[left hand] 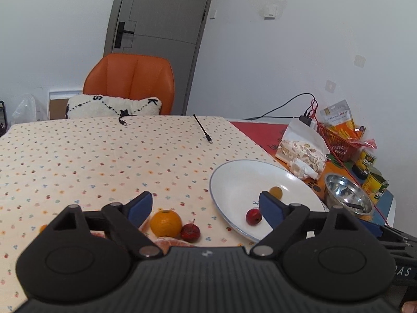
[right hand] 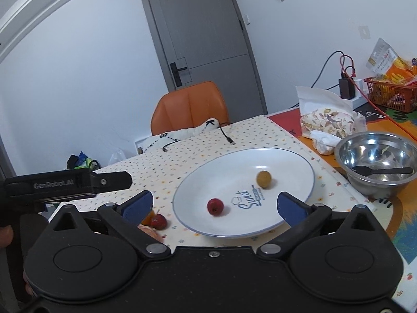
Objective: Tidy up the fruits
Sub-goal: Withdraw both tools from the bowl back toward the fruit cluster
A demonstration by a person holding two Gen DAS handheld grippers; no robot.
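A white plate (left hand: 234, 180) (right hand: 292, 164) on the dotted tablecloth holds a small red fruit (left hand: 253, 216) (right hand: 215, 206) and a small yellow-brown fruit (left hand: 276, 192) (right hand: 264, 179). Left of the plate lie an orange (left hand: 166, 223), another small red fruit (left hand: 190, 232) (right hand: 158, 221) and a peeled citrus piece (left hand: 166, 244) (right hand: 151, 232), partly hidden by the gripper bodies. My left gripper (left hand: 206, 207) is open, above the orange and the plate's left rim. My right gripper (right hand: 215, 206) is open, hovering over the plate with the red fruit between its fingers' lines, untouched.
A steel bowl (left hand: 348, 194) (right hand: 376, 161) with a black spoon stands right of the plate. Behind it are a tissue pack (right hand: 328, 122), a red basket (right hand: 388, 94), cans (left hand: 375, 182) and cables. Two loose cable ends (left hand: 204, 130) lie on the cloth. An orange chair (left hand: 130, 83) stands behind the table.
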